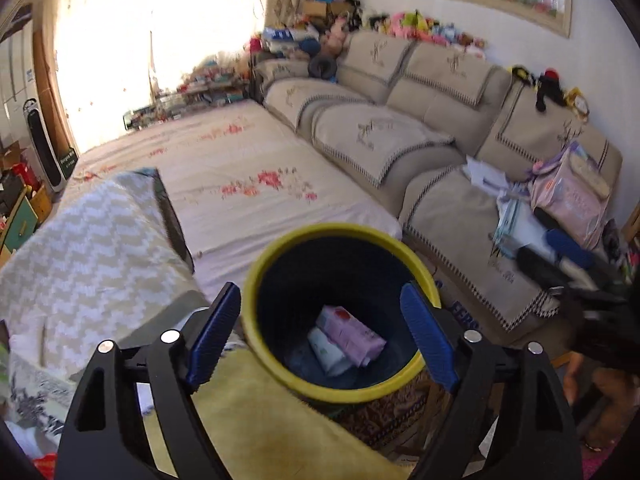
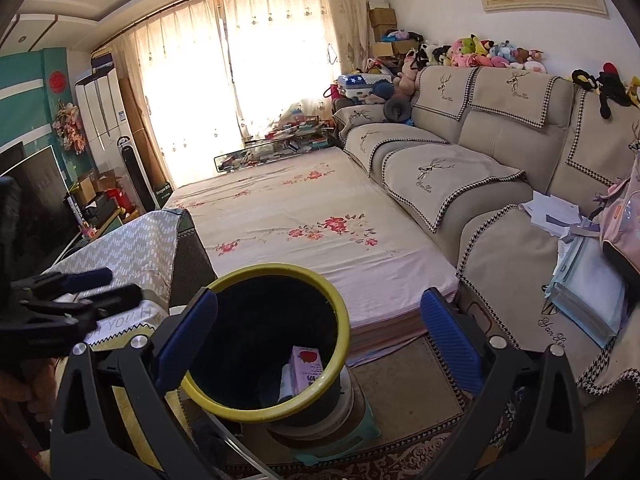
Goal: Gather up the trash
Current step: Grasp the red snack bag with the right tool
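Yellow-rimmed bin point(image 2: 316, 280), pink carton point(image 2: 306, 368) inside, label unreadable

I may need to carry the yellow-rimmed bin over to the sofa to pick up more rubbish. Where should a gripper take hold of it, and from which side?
Grip the bin by its yellow rim, coming from above, one finger inside and one outside the wall. The body looks too wide for open jaws to span, while the rim is thin, exposed and upright. The near edge seems best.
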`<state>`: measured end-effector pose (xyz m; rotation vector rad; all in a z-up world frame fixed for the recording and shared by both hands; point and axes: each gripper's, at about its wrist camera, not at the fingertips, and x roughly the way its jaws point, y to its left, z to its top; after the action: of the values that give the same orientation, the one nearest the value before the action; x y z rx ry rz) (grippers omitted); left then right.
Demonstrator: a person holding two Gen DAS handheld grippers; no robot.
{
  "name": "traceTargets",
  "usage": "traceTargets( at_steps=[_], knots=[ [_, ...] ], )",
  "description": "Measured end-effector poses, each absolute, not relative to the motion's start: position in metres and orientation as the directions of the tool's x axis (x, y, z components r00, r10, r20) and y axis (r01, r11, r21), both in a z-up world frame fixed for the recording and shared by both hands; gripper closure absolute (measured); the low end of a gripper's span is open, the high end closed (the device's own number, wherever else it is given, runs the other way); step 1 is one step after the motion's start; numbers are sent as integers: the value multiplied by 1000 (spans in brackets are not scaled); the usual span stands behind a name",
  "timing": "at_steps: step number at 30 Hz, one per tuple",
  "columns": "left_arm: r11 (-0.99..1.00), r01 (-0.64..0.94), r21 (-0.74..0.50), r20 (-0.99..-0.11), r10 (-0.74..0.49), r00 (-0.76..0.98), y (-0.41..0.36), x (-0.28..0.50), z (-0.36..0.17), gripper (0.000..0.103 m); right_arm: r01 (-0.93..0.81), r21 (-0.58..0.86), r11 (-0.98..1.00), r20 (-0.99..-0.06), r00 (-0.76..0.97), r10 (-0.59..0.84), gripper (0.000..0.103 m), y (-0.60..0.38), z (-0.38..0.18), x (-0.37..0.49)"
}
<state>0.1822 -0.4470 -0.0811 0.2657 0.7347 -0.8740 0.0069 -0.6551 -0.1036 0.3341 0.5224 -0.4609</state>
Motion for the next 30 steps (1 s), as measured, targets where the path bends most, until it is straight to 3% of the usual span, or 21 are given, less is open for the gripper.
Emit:
traceTargets(
  at_steps=[6,17,25,30],
  knots=[
    [710,695,-113,-544,-629,555,-322,179,-23,16,385,165,908,-569,789,-231,6,-611,-105,41],
    [903,423,-80,-388,-419,821,-99,187,25,12,13,175,985,-589,803,94,6,-458,-108,104],
    [954,293,-60,-358,-294,886,-16,220,-5,12,-256,149,955,-545,785,295,8,-344,-96,107],
    [967,246,-61,-383,-250,889,-11,242,-37,12,-311,109,944,-600,737,312,20,-303,-104,117]
  ],
)
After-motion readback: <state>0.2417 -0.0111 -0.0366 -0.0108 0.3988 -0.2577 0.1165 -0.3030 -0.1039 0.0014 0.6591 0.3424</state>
